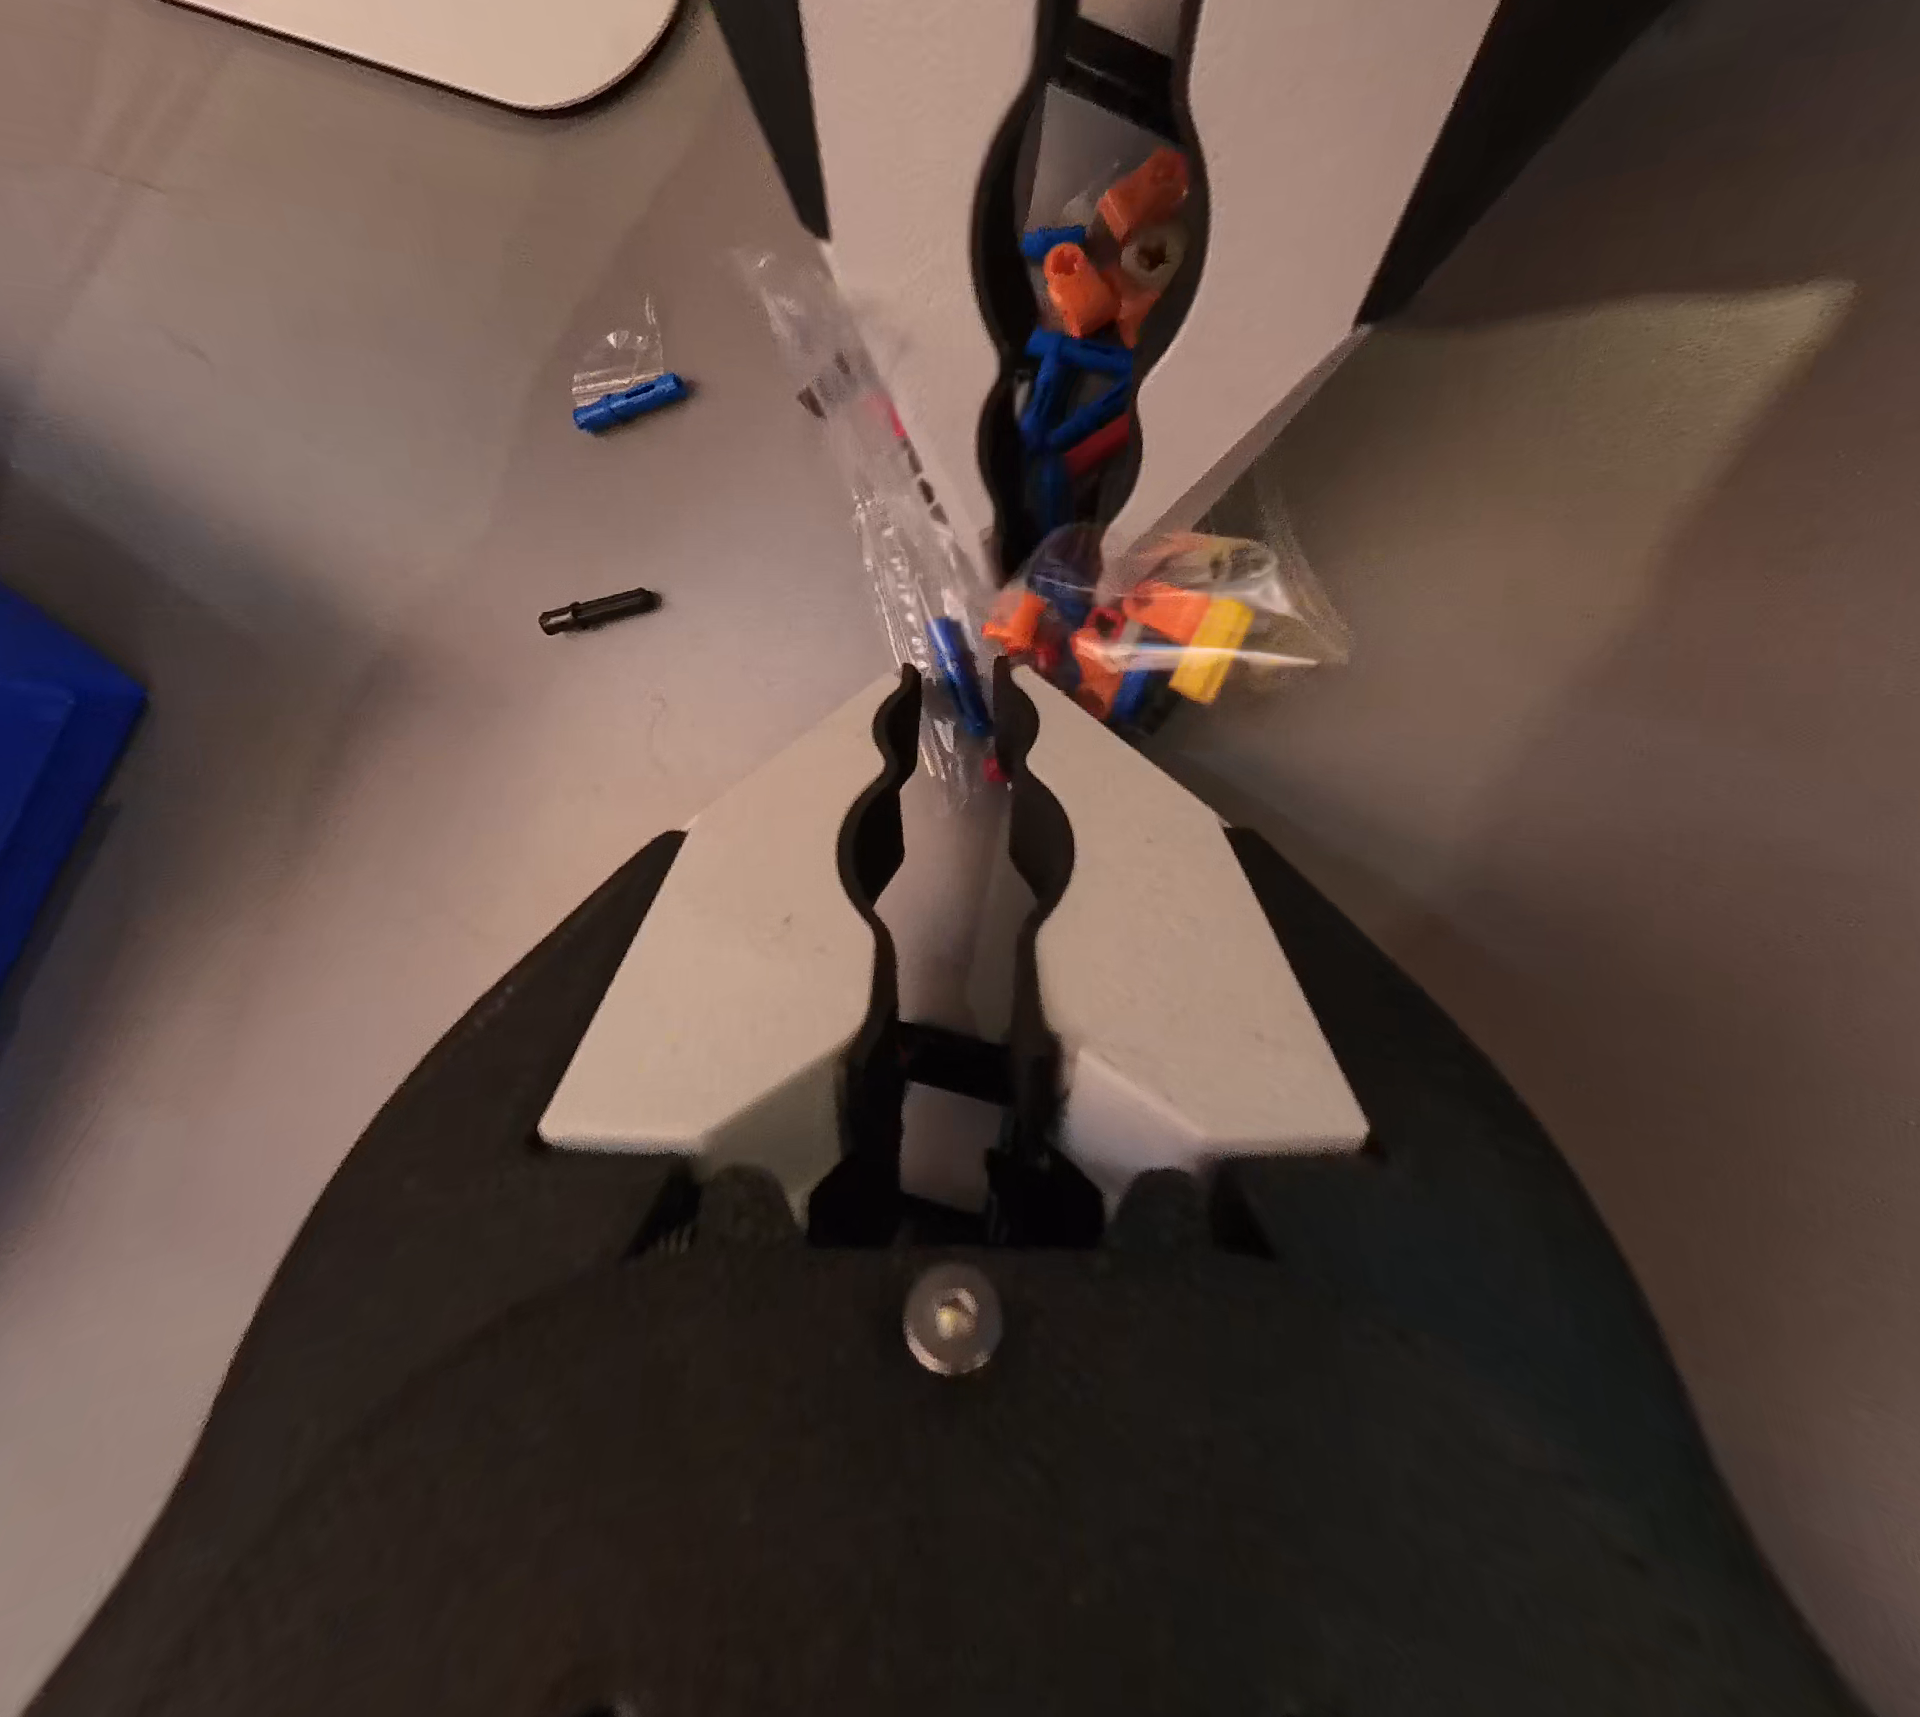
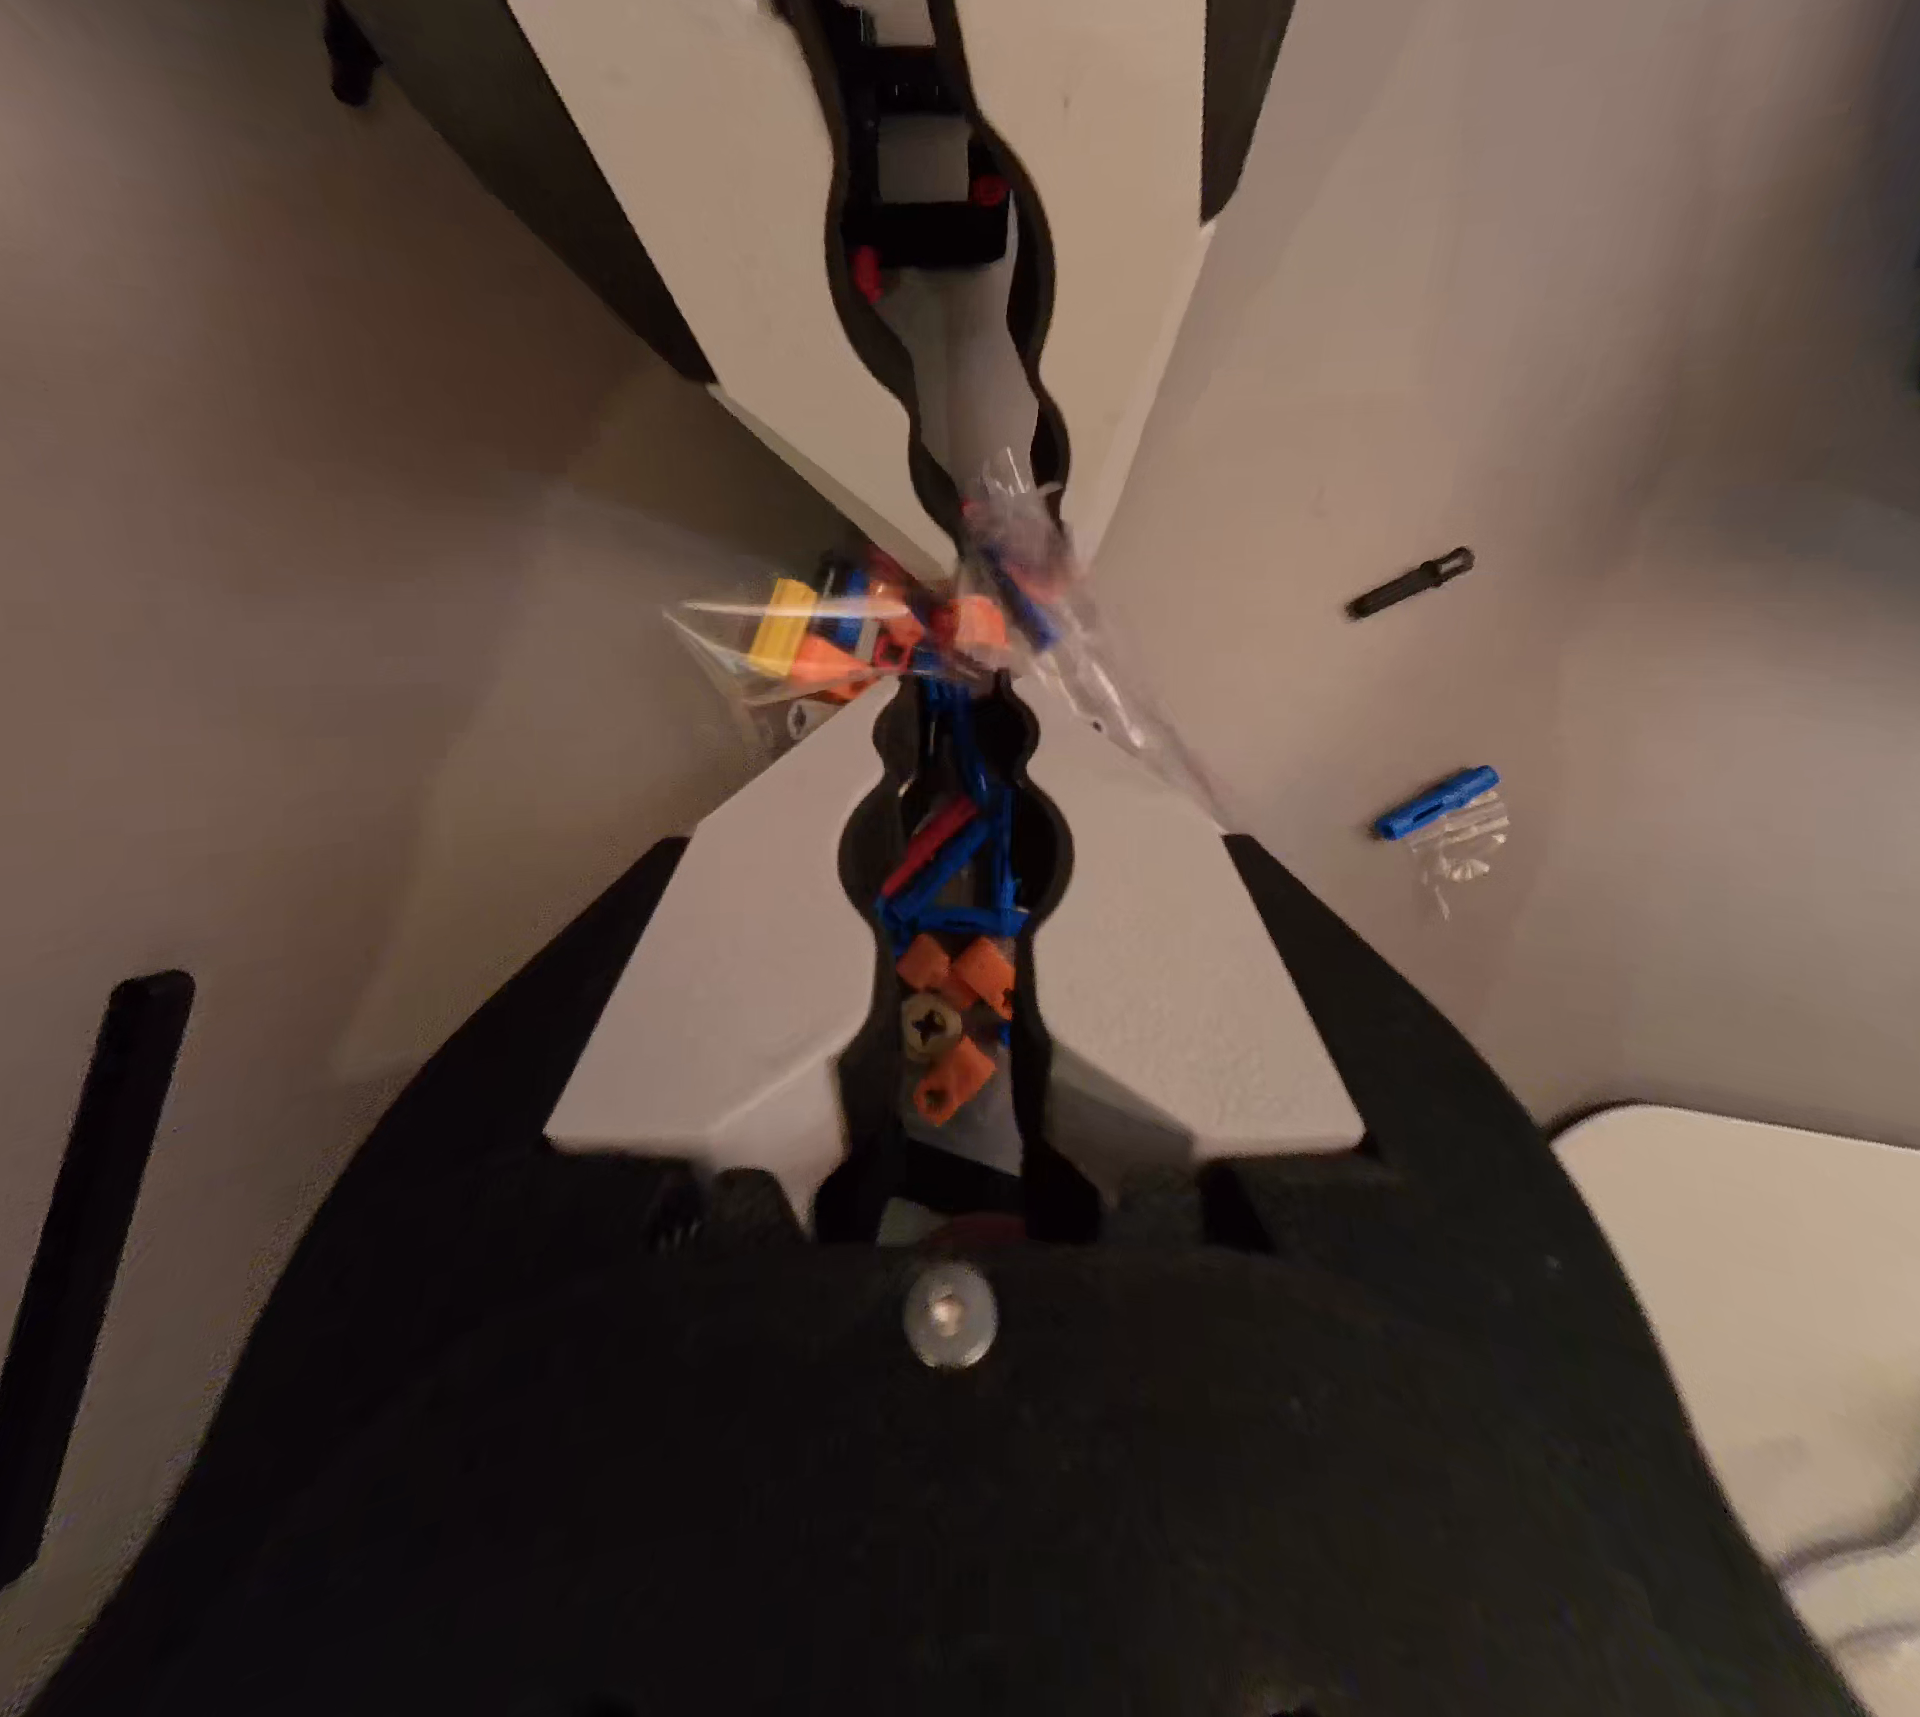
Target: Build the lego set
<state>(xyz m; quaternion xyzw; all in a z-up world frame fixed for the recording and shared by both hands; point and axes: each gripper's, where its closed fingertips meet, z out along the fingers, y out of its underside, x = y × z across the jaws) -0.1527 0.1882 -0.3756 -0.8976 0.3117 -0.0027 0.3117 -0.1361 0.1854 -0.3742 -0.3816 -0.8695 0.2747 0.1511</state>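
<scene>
I've got both tools clamped on the clear plastic bag of small orange, blue and yellow lego pieces [image 1: 1153, 628], left tool [image 1: 961, 691] and right tool [image 2: 961, 691] tip-to-tip above the grey tabletop [image 1: 364, 732].

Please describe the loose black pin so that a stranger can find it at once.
Start at the bag of bricks held between the two grippers. To its left in the left wrist view, two small pins lie on the table. The black pin lies bare, while the blue pin is beside a plastic scrap.

The clear plastic bag [image 1: 894, 462] bears dark printing (blurred), too smeared to read.
</scene>
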